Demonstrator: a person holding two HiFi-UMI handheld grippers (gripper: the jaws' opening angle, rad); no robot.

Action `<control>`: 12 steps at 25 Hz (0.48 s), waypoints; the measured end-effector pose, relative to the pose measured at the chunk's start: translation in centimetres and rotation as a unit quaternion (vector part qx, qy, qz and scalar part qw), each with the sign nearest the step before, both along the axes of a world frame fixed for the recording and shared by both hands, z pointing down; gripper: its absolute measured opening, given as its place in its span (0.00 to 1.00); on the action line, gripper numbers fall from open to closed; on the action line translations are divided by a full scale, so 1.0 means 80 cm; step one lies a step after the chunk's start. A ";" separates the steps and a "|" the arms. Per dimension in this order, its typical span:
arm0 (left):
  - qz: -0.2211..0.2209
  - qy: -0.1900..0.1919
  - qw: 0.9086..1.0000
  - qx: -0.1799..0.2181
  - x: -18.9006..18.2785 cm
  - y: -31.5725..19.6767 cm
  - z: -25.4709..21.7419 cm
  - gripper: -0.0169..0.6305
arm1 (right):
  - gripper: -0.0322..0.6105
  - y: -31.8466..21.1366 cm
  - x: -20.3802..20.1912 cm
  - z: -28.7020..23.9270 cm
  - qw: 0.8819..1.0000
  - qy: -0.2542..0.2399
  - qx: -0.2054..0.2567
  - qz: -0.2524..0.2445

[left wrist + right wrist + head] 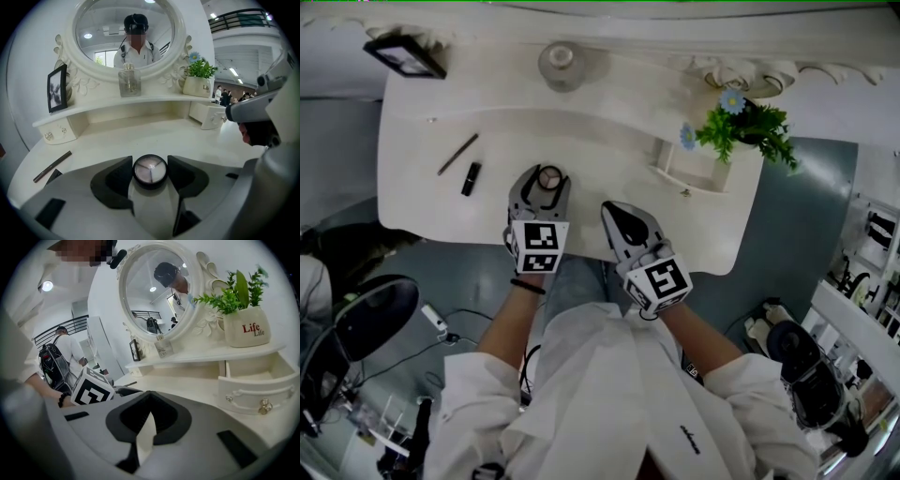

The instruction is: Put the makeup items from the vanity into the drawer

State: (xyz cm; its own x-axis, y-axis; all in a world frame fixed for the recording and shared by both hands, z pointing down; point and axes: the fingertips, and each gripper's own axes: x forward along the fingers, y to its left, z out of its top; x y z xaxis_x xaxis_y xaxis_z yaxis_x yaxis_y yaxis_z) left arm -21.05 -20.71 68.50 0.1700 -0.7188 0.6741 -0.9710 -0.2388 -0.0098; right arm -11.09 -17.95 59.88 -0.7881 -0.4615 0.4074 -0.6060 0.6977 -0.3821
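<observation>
You are clamping left claw (150, 163) on small round jar (150, 170), jar standing between pads. Be keeping squeeze even, lifting straight, then carrying to open drawer (208, 115), ahead-right of claw. Right claw (149, 394) clenched, empty.

The head view is looking steeply down on the whole surface (487, 211). Both gripper views are sitting low and close, facing the mirror (103, 28); all three are probably sharing the drawer (253, 390).
</observation>
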 end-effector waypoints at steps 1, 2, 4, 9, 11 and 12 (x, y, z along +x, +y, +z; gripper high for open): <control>0.001 0.000 1.000 -0.003 0.000 0.000 0.001 0.41 | 0.08 0.000 0.001 0.000 1.000 -0.001 0.000 0.001; 0.001 0.002 1.000 -0.006 0.000 0.001 0.001 0.41 | 0.08 0.000 0.003 -0.001 1.000 -0.001 -0.001 0.002; 0.002 0.004 1.000 -0.008 0.001 0.001 0.001 0.41 | 0.08 0.000 0.005 -0.004 1.000 -0.001 0.000 0.003; -0.005 0.008 1.000 -0.004 0.000 0.001 -0.004 0.41 | 0.08 -0.001 0.014 -0.014 1.000 -0.004 0.006 0.006; -0.009 0.008 1.000 0.000 0.002 0.000 -0.010 0.40 | 0.08 -0.002 0.020 -0.016 1.000 -0.003 0.007 0.008; -0.008 0.008 1.000 0.002 0.004 -0.001 -0.014 0.40 | 0.08 -0.003 0.023 -0.017 1.000 -0.003 0.008 0.009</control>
State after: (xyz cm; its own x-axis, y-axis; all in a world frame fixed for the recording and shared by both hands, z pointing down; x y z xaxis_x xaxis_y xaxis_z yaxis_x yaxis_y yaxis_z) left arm -20.72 -20.81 67.40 0.1682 -0.7244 0.6685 -0.9749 -0.2224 0.0043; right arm -9.21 -18.20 58.53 -0.7817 -0.4822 0.3955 -0.6166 0.6927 -0.3741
